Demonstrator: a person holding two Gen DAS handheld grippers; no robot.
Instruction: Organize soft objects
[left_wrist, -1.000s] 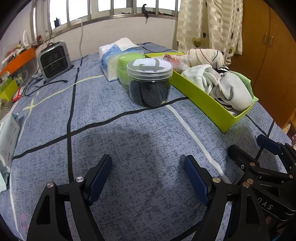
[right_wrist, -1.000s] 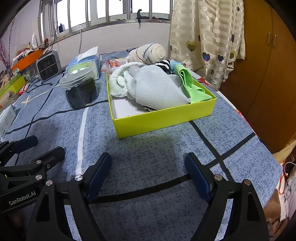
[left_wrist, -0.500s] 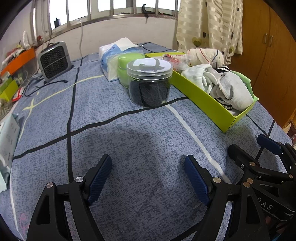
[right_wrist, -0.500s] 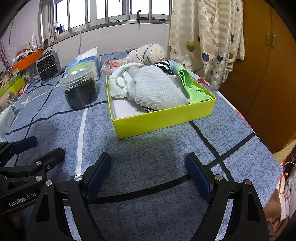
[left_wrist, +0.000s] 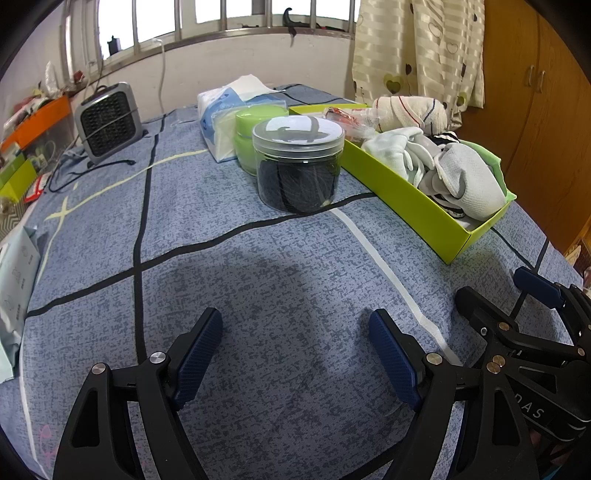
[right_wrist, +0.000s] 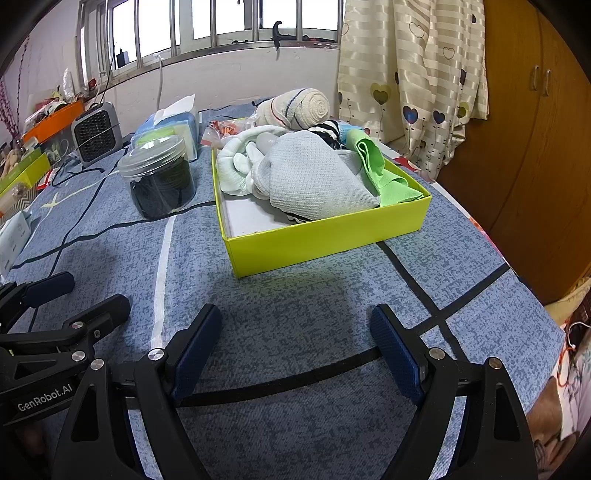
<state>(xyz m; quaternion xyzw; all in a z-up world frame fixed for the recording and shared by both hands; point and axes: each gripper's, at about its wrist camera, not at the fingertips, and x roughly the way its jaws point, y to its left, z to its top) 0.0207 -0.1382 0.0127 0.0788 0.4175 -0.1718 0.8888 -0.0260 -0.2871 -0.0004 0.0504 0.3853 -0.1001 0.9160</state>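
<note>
Cloths (right_wrist: 314, 181) piled loosely in yellow box (right_wrist: 332, 236), unsorted; left gripper (left_wrist: 295, 354) and right gripper (right_wrist: 295, 350) both spread apart, empty.

Window (right_wrist: 229, 22): barred, daylight let in along the far wall.
Curtain (right_wrist: 417, 74): cream, heart-printed, hung at the right.
Cabinet (right_wrist: 535, 129): brown wood, doors closed.
Wall (left_wrist: 229, 59): painted white.

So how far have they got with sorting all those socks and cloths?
Done: a loose pile of soft things already sits in the yellow-green box, including a pale knitted cloth and a green cloth. In hand: nothing; the left gripper and right gripper hang open over the blue bedspread. Left: apparently tidying that heap, which looks jumbled.
</note>
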